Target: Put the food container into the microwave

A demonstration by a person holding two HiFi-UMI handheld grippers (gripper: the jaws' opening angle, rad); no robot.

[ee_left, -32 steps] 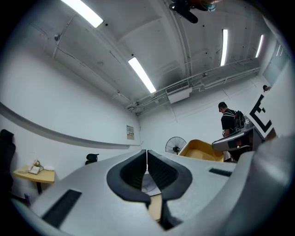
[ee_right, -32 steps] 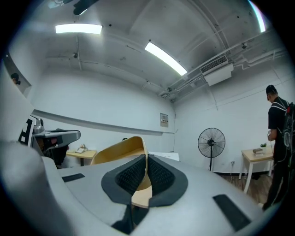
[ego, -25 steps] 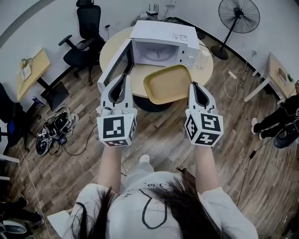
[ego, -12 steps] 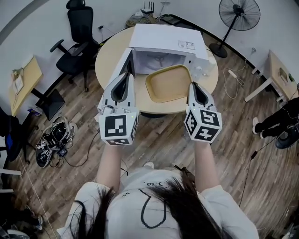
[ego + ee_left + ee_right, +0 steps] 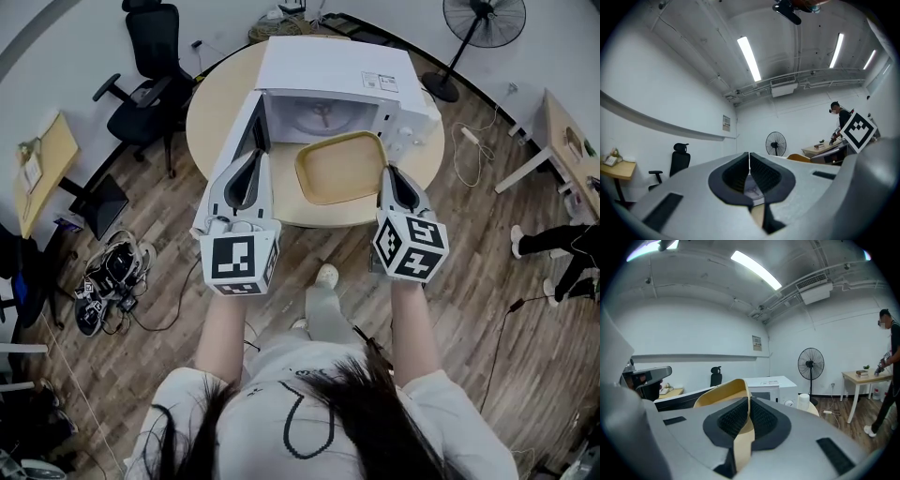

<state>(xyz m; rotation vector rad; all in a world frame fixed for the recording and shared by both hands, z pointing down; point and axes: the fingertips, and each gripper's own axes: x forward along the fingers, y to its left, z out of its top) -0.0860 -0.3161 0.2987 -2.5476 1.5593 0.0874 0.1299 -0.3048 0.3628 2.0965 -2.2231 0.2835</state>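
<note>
A shallow yellow food container point(image 5: 339, 167) hangs over the front of the round table, just before the white microwave point(image 5: 330, 77). The microwave door point(image 5: 240, 133) stands open to the left, and the turntable shows inside. My right gripper point(image 5: 386, 172) is shut on the container's right rim; in the right gripper view the rim point(image 5: 742, 401) runs between the jaws. My left gripper point(image 5: 250, 157) is shut with nothing in it, close beside the open door. In the left gripper view its jaws point(image 5: 749, 163) meet, and the container point(image 5: 799, 158) shows to the right.
The round wooden table point(image 5: 214, 105) carries the microwave and a white cup point(image 5: 804, 401) at its right. A black office chair point(image 5: 146, 58) stands left, a floor fan point(image 5: 487, 22) back right, and cables point(image 5: 107, 270) lie on the floor. A person point(image 5: 561, 249) stands right.
Both grippers and the container have come closer to the table and the microwave's opening. The container now hangs over the table's front rather than before its edge.
</note>
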